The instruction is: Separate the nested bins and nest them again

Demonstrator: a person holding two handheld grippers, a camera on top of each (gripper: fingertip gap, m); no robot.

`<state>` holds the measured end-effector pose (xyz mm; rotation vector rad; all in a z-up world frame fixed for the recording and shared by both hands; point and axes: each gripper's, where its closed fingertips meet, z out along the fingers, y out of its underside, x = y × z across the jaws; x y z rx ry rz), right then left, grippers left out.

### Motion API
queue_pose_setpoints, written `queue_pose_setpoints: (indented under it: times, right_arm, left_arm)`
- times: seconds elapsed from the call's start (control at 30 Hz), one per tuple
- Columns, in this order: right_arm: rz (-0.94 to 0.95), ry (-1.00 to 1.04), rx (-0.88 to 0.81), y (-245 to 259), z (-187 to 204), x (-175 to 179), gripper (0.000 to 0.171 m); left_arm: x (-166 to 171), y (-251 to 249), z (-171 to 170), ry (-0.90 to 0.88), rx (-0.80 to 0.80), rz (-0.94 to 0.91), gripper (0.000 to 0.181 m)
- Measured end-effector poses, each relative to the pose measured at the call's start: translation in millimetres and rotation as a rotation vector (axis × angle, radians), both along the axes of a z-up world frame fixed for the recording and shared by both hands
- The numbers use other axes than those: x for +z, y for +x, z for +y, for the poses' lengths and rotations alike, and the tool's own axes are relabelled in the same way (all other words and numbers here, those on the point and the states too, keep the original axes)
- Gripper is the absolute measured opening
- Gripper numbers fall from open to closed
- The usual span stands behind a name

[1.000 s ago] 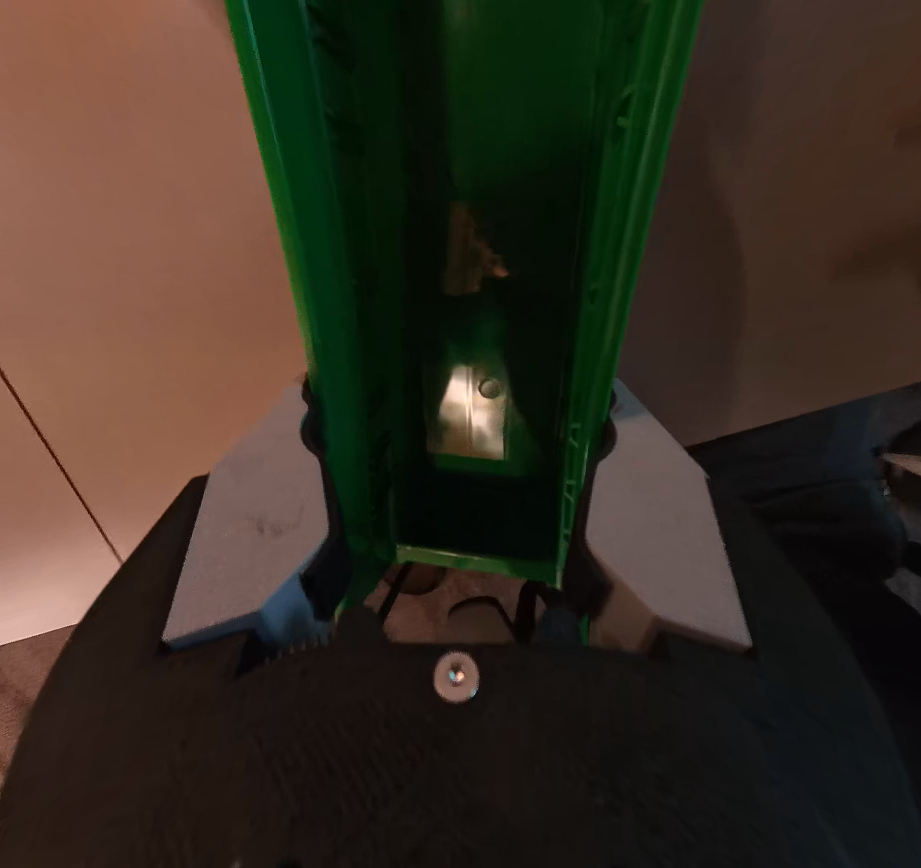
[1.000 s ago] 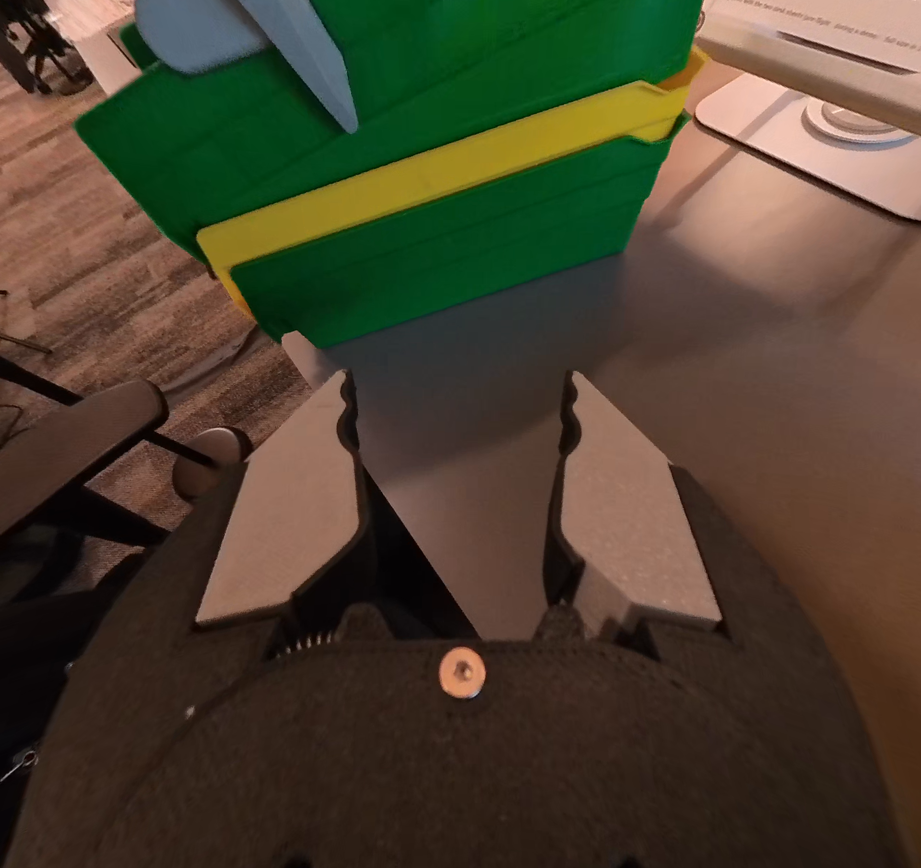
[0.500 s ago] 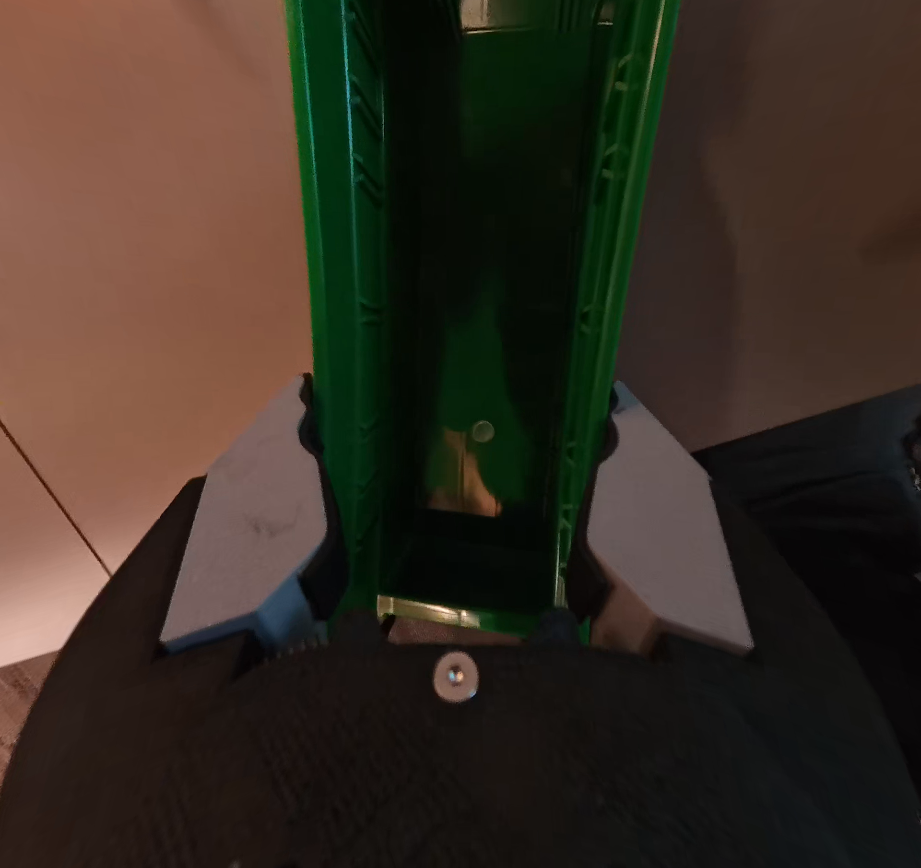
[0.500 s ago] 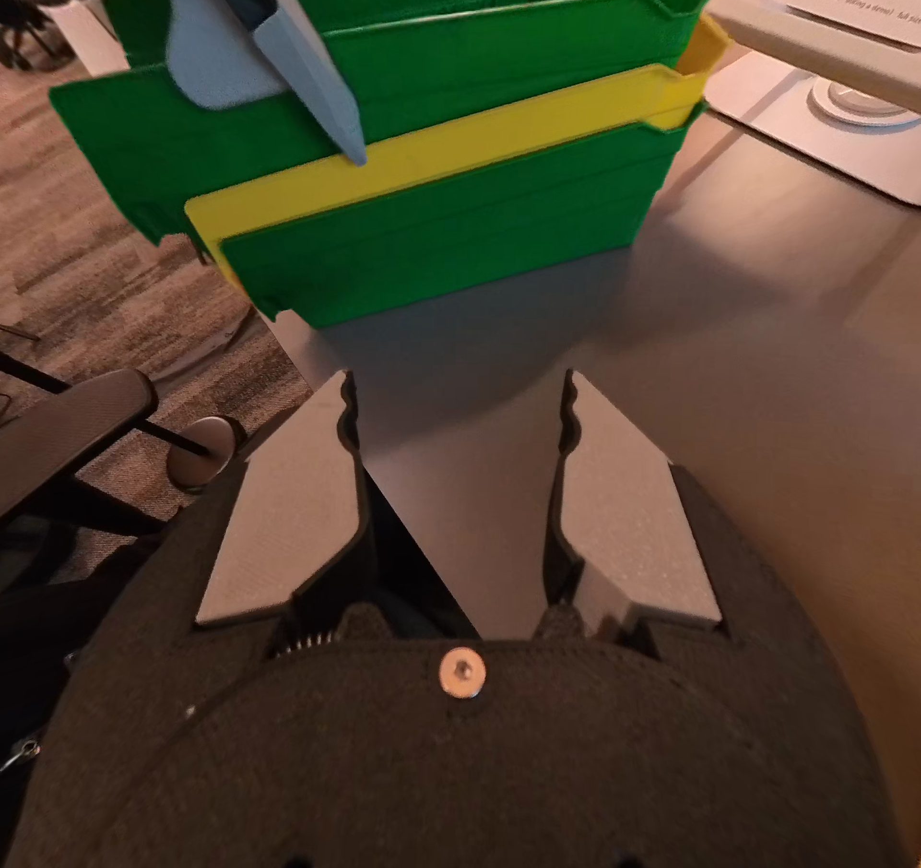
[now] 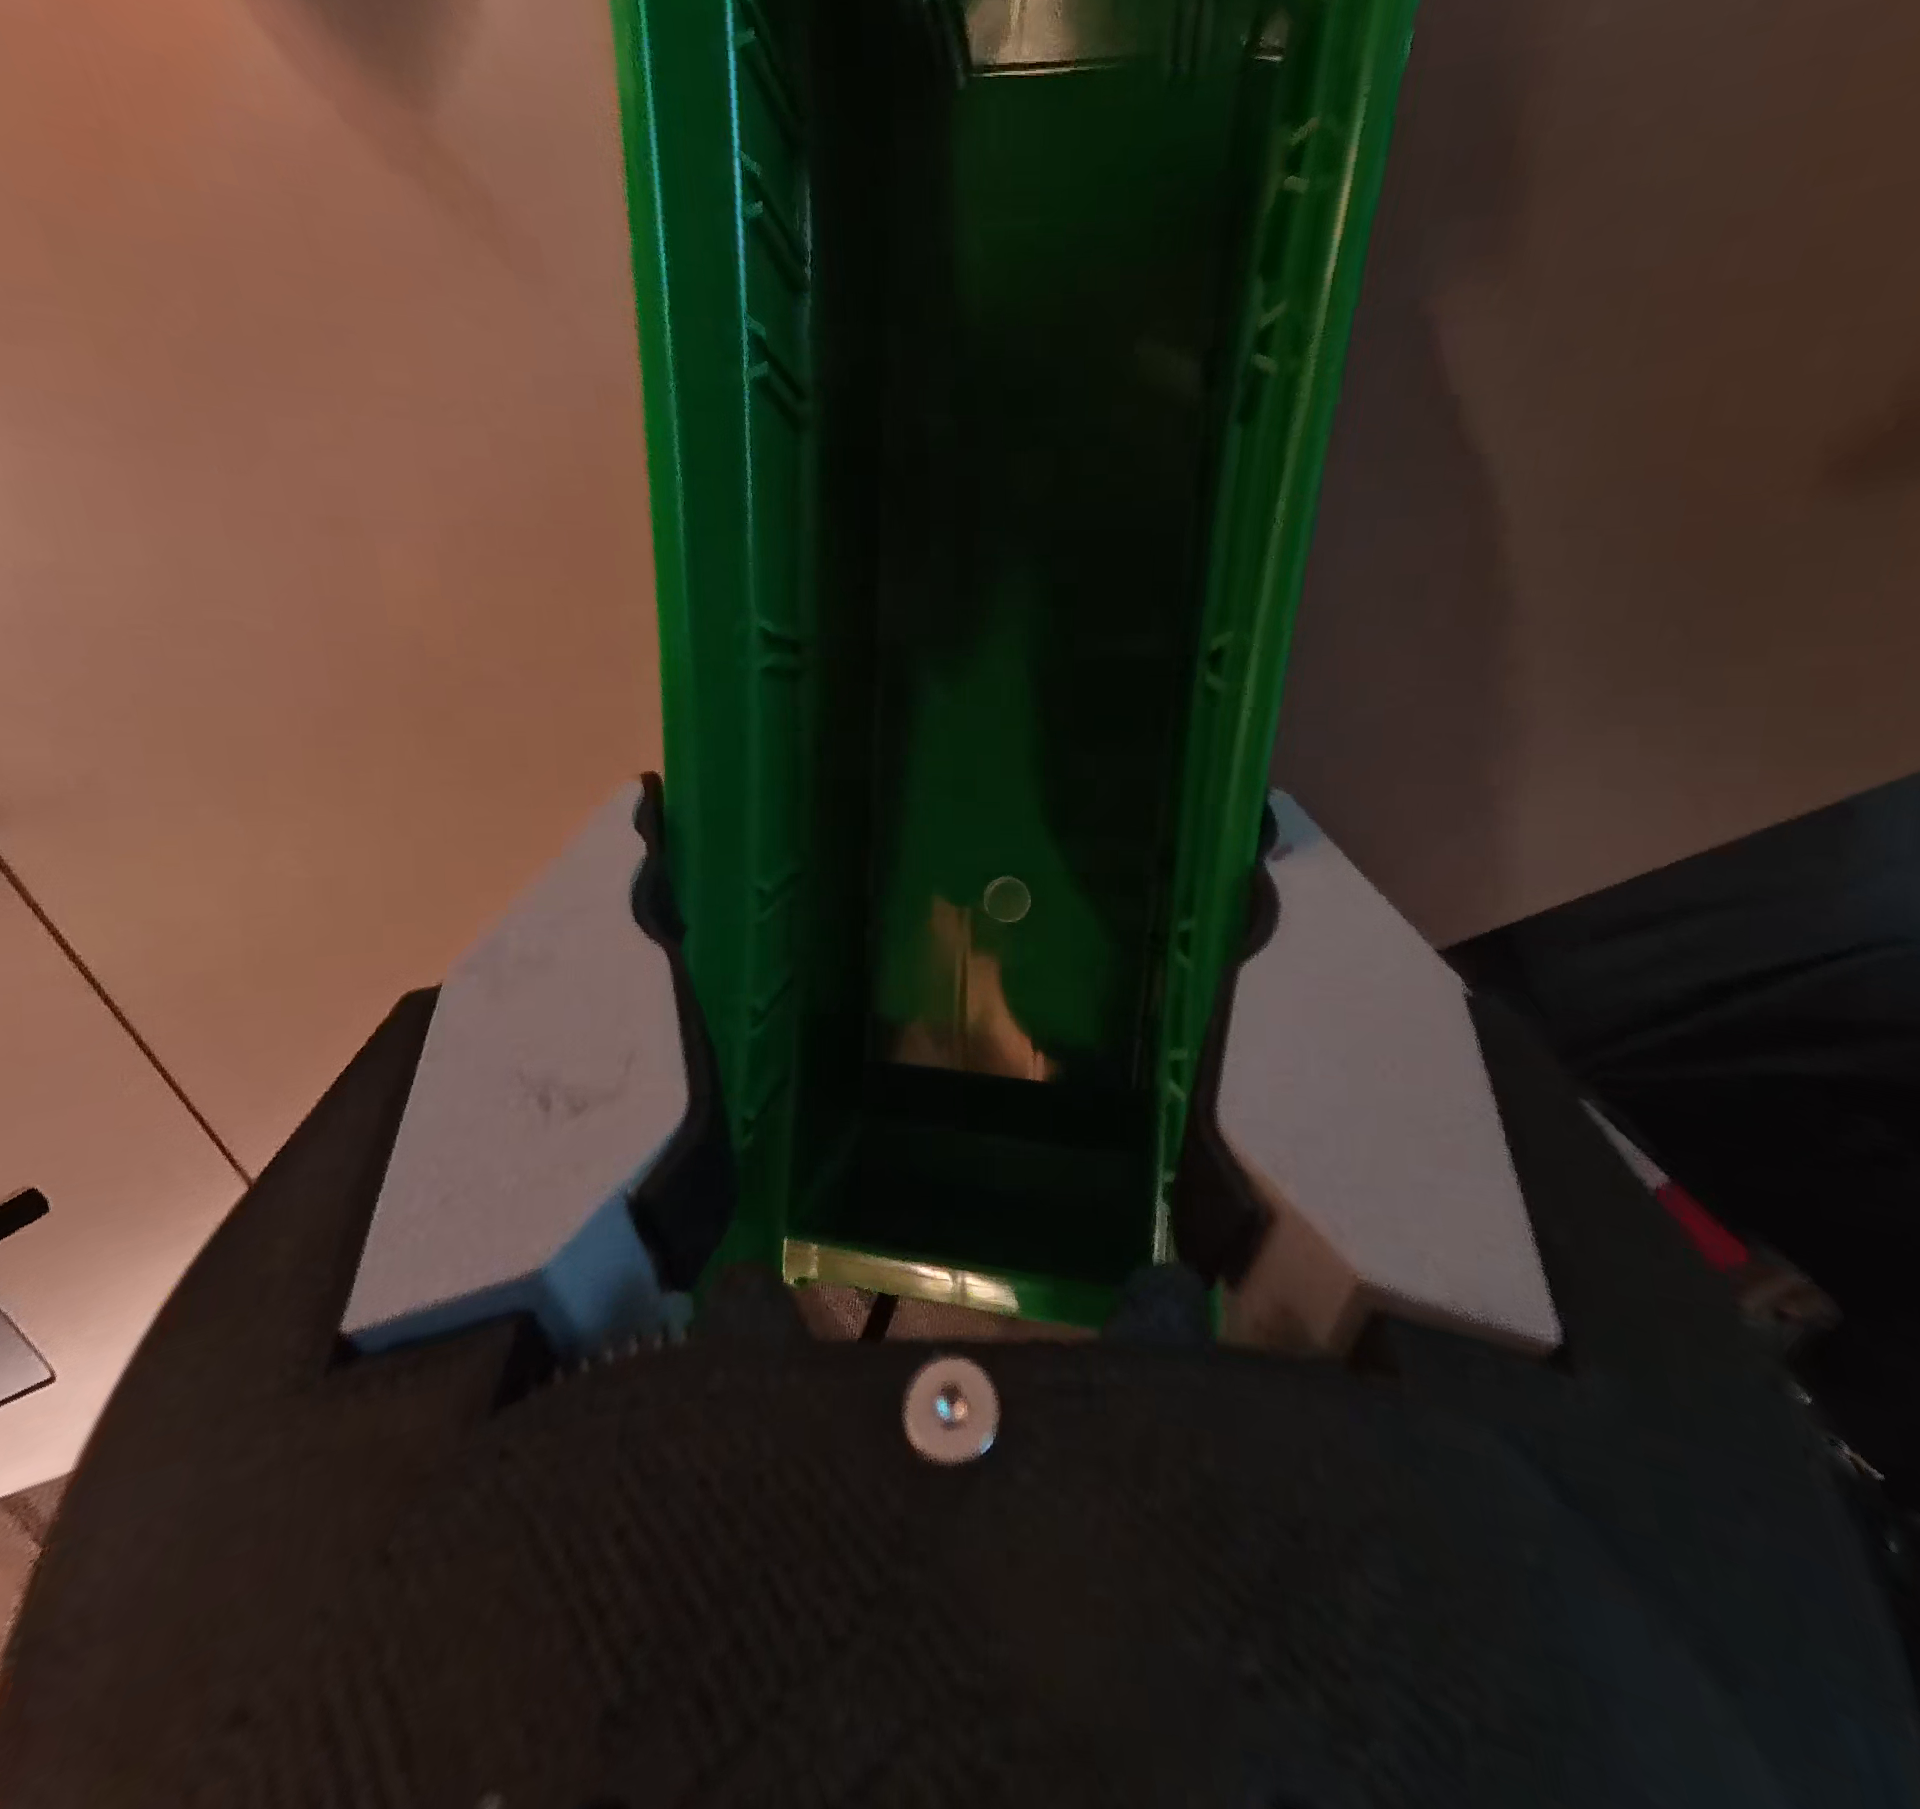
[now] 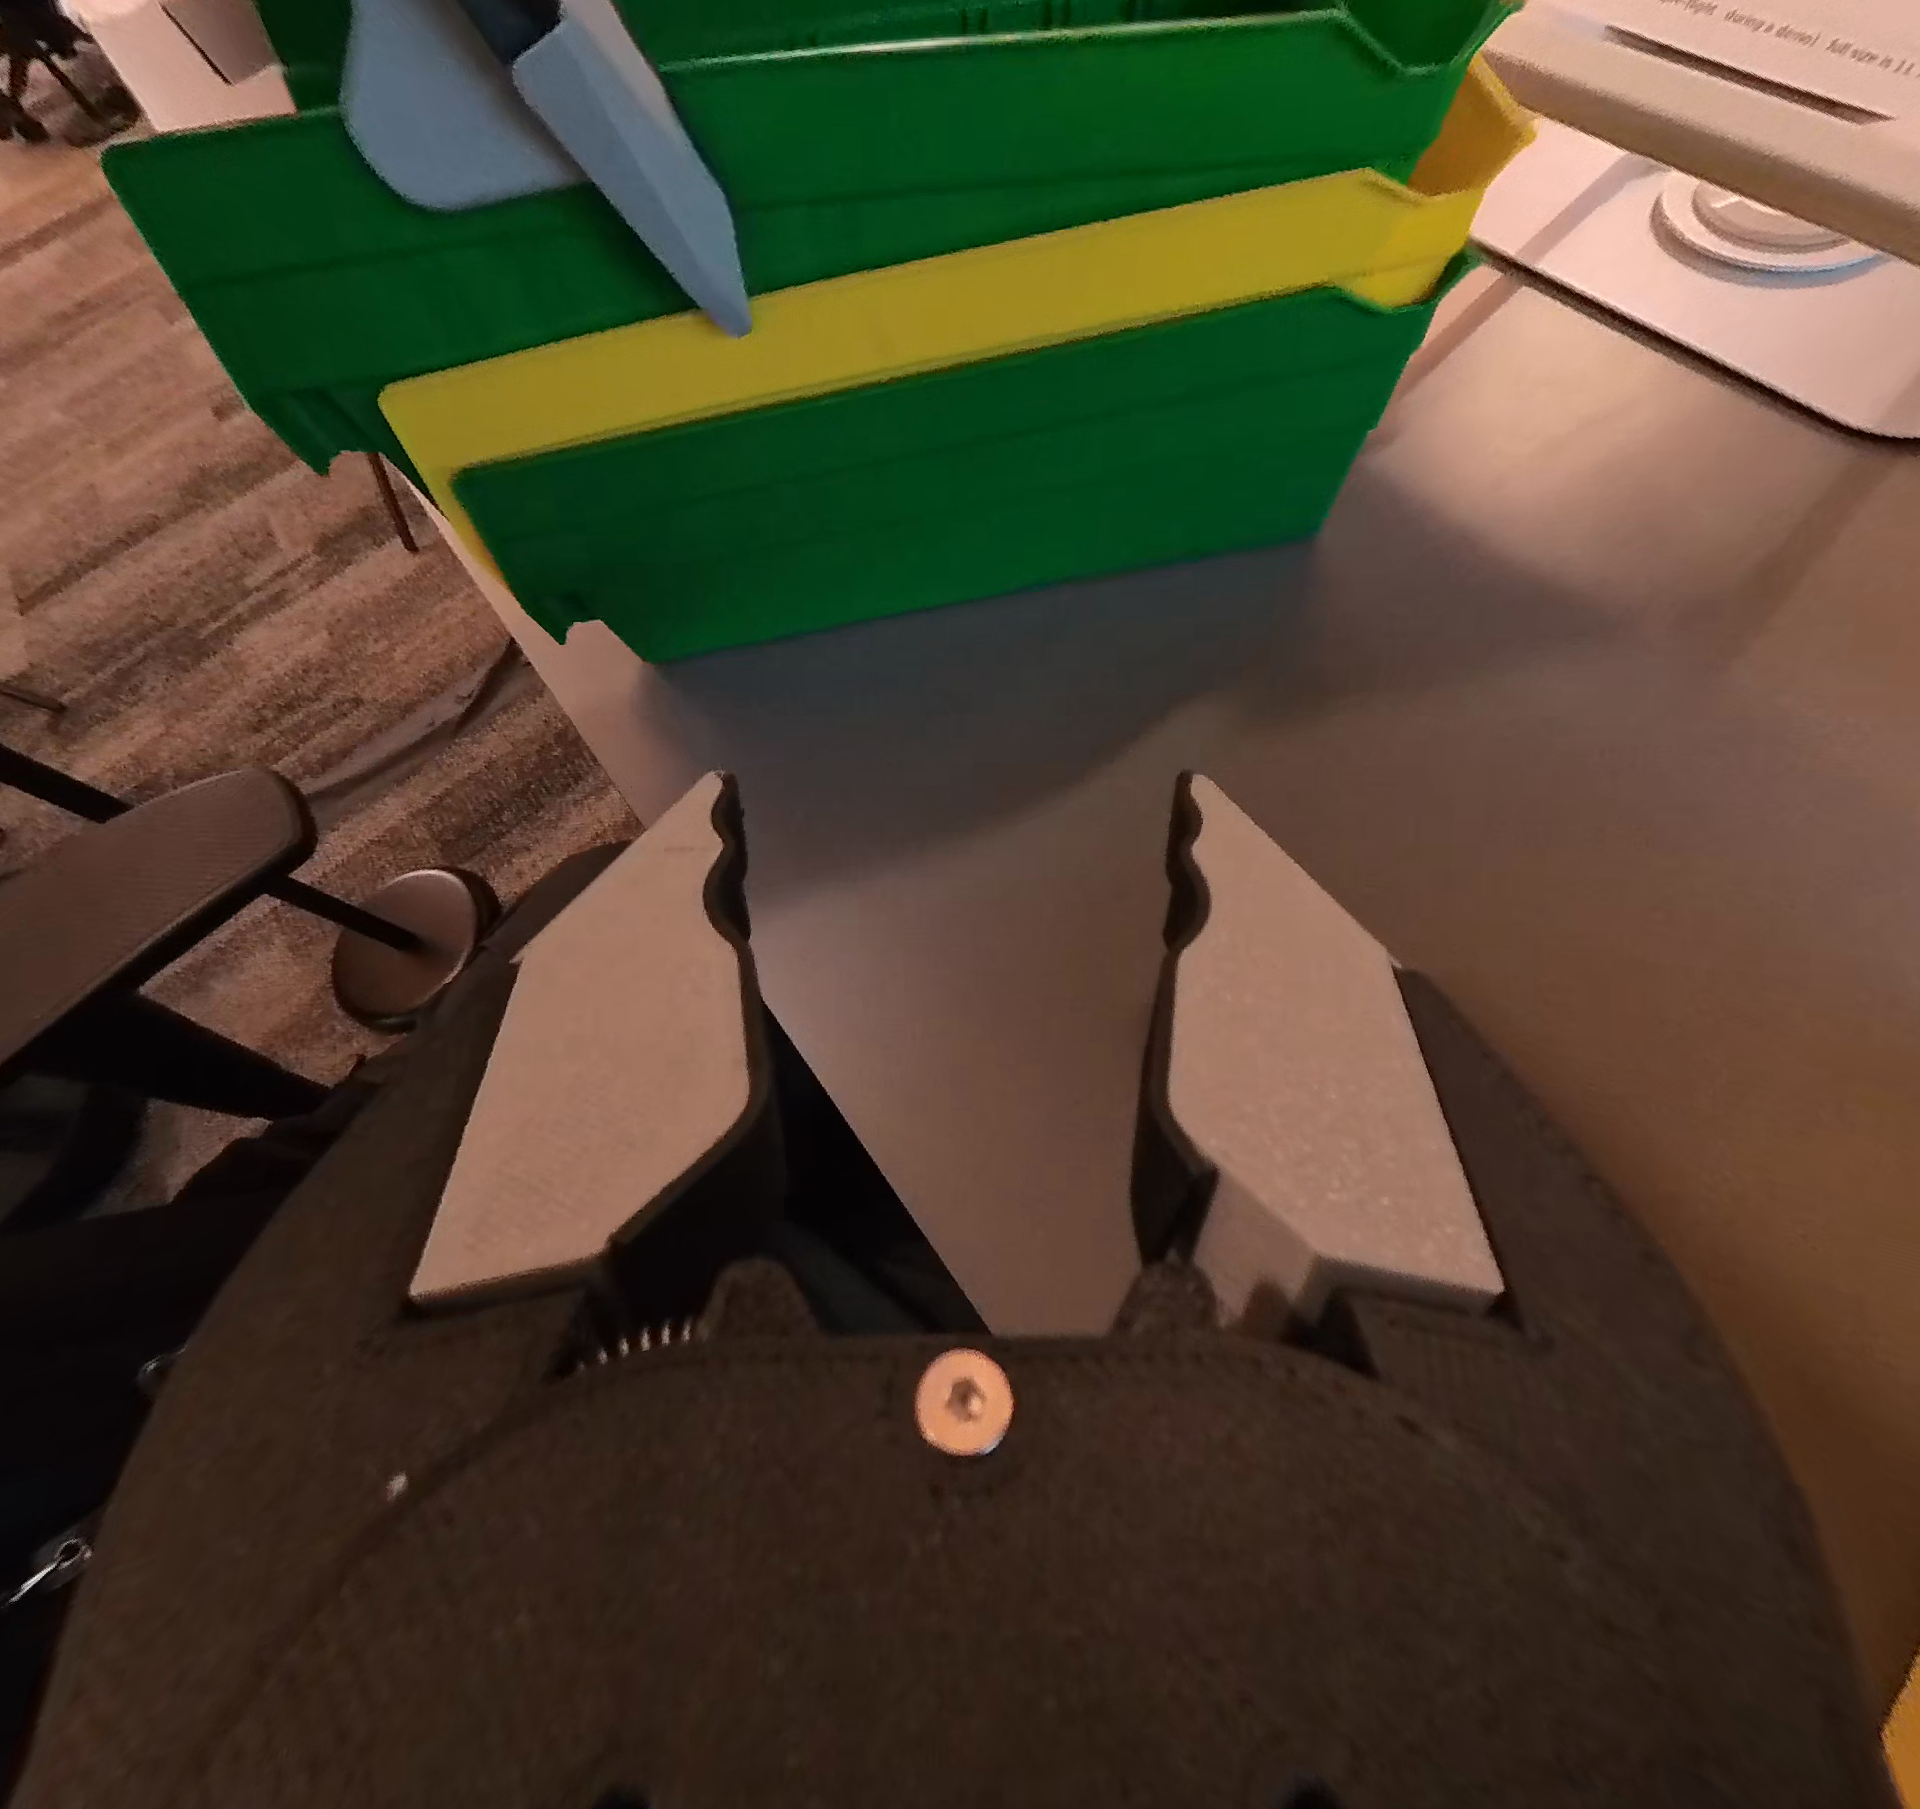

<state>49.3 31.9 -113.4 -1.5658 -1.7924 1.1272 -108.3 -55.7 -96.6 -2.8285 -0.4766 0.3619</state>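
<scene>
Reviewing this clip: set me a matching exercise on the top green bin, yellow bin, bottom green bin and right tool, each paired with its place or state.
Things:
1. top green bin
2. yellow bin
3. bottom green bin
4. right tool

States:
A. rests on the table
B. open, holding nothing
C. sandwiched between two others
D. gripped by the left tool, tilted

Pairs: 1-D, 2-C, 3-A, 4-B

Each handheld gripper has a black, finely ribbed 3D-printed body with a single silver hex screw at its centre: left gripper [image 5: 956,824], right gripper [image 6: 956,814]. Both carry pale grey wedge-shaped fingers [image 6: 623,1053] edged with wavy black pads [image 5: 665,938]
</scene>
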Motion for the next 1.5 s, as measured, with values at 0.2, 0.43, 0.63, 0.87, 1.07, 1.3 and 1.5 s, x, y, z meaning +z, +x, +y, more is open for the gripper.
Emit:
queue_pose_setpoints:
  times: [0.2,0.43,0.63,0.87,1.07,1.3,1.5]
  right_arm:
    - [0.002,-0.008,-0.004,2,3,1,0.079]
    - [-0.024,0.004,0.008,0,-1,-6,0.079]
    - [-0.029,0.027,0.018,1,-5,-7,0.079]
    - [-0.018,0.011,0.007,2,0,-4,0.079]
    - [-0.023,0.015,0.008,2,0,-5,0.079]
    - [-0.029,0.018,0.008,2,0,-7,0.079]
    - [-0.028,0.008,-0.003,3,7,-7,0.079]
  left_arm:
    - [6,4,-3,0.003,-0.032,-0.049,0.108]
    - [48,0,8,0.125,-0.038,-0.004,0.107]
    - [41,-4,13,0.16,-0.012,-0.006,0.108]
    - [23,-3,18,0.167,-0.022,0.01,0.109]
    - [-2,1,10,0.103,-0.047,-0.048,0.118]
    - [-5,5,13,0.112,-0.1,-0.073,0.126]
    - [44,9,24,0.37,-0.092,-0.183,0.087]
